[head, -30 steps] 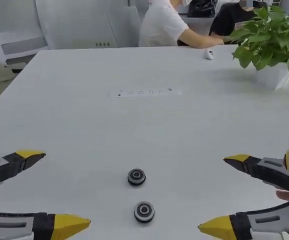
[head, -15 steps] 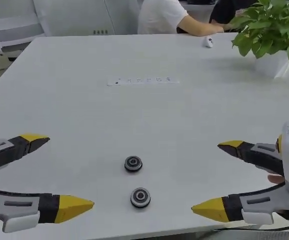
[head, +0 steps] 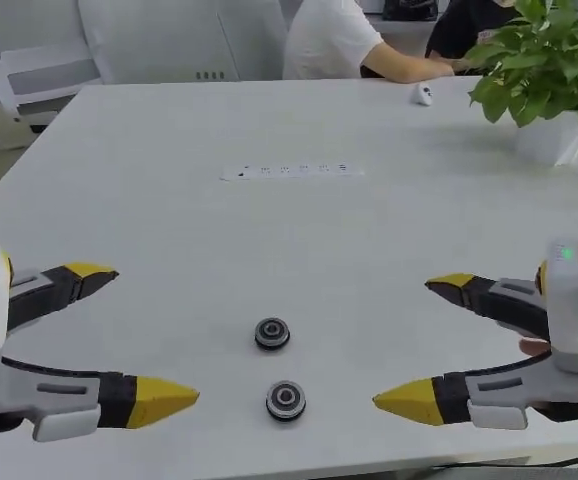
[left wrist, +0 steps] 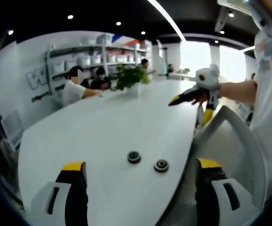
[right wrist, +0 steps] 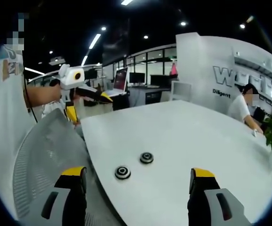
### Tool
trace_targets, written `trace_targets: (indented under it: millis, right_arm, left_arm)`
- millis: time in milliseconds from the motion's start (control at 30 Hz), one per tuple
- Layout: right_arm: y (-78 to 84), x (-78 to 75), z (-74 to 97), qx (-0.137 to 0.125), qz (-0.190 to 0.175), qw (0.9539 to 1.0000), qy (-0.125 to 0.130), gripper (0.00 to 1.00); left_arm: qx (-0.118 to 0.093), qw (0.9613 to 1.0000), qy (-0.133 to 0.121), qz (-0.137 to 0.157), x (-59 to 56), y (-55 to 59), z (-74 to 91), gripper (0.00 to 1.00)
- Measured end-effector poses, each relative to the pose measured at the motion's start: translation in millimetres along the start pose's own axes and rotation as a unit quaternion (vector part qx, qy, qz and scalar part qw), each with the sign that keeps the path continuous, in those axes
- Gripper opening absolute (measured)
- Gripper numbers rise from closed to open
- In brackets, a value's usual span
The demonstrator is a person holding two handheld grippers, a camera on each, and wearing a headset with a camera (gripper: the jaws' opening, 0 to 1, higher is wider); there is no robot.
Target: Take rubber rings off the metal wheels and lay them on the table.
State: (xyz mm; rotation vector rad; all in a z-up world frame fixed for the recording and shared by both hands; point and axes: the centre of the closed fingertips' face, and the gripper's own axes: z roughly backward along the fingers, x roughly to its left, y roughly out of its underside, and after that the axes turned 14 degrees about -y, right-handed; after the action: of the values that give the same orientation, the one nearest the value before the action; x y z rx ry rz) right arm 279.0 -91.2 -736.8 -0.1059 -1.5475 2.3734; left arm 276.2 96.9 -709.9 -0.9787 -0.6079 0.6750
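Observation:
Two small metal wheels with black rubber rings lie flat on the white table (head: 269,230): a far wheel (head: 272,333) and a near wheel (head: 285,400) close to the front edge. My left gripper (head: 149,335) hovers open to their left, its yellow tips wide apart. On the other side, my right gripper (head: 424,345) is open too. Neither touches a wheel. The left gripper view has the far wheel (left wrist: 134,157), the near wheel (left wrist: 161,165) and the right gripper (left wrist: 192,101). The right gripper view has the near wheel (right wrist: 122,172), the far wheel (right wrist: 146,157) and the left gripper (right wrist: 86,101).
A power strip (head: 291,171) lies flat in the table's middle. A potted green plant (head: 544,70) stands at the far right, with a computer mouse (head: 424,95) near it. Two people sit at the far edge. A grey mesh chair (right wrist: 51,150) stands at the table's near edge.
The headset view has shifted. Both grippers have come a little inward toward the wheels and further into view. The wheels lie as before.

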Motion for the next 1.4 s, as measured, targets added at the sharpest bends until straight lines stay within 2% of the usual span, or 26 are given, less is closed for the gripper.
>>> trace_targets:
  millis: [233, 700, 1133, 1400]
  right_arm:
    - [-0.2, -3.5, -7.2, 0.007, 0.008, 0.9999, -0.007, 0.89]
    - [0.1, -12.6, -21.5, 0.003, 0.012, 0.9998, -0.017, 0.82]
    - [10.5, -15.4, -38.5, 0.015, 0.007, 0.9994, -0.03, 0.77]
    - [21.6, -12.3, -50.2, 0.029, 0.006, 0.9987, -0.042, 0.72]
  left_arm:
    - [0.002, 1.0, 0.003, -0.004, 2.5, -2.3, -7.4, 0.96]
    - [0.006, 0.9998, 0.019, -0.008, 2.4, -2.5, -22.9, 0.92]
    - [0.02, 0.9988, 0.042, -0.017, -5.3, 6.4, -39.1, 0.87]
    - [0.029, 0.9981, 0.054, -0.013, -9.6, 14.0, -47.5, 0.83]
